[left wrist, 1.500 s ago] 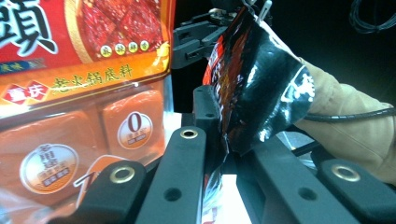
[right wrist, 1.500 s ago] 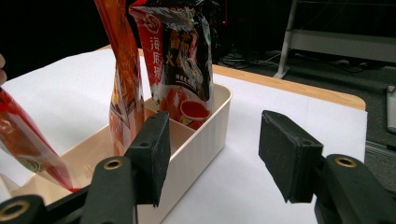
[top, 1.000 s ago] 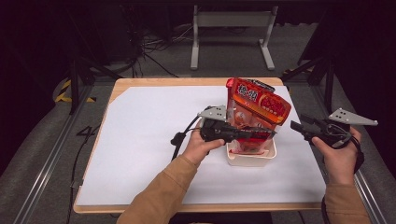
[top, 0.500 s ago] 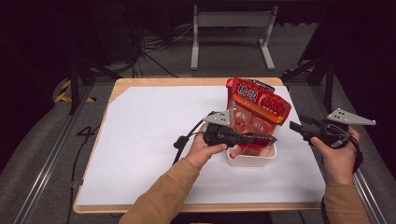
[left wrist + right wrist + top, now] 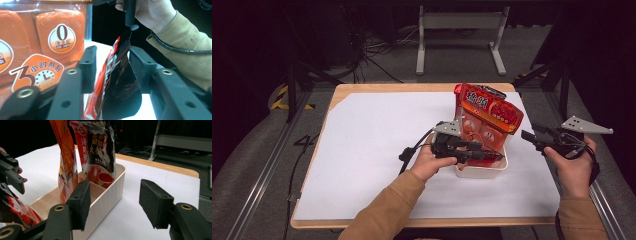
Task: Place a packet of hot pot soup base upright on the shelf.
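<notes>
A cream divided bin [image 5: 482, 172] holds upright snack packets: a big orange one [image 5: 489, 112] and a red-and-black one [image 5: 98, 147]. My left gripper [image 5: 497, 156] reaches level over the bin's near end. Its jaws have just been opening, and a dark red-and-black packet [image 5: 117, 82] stands loose between them, with a gap on the left jaw's side. The orange packet [image 5: 42, 42] fills the left of the left gripper view. My right gripper [image 5: 524, 136] hovers open and empty to the right of the bin [image 5: 110, 192]. Across the bin it faces the left gripper [image 5: 10, 172].
The bin stands on a white sheet [image 5: 377, 145] that covers a wooden table [image 5: 362, 89]. A cable [image 5: 412, 147] trails from the left gripper across the sheet. Beyond the far edge stands a metal frame [image 5: 462, 30] on a dark floor.
My left hand has sunk a little over the bin's near end, and its jaws have parted around the dark packet. The right hand has stayed put.
</notes>
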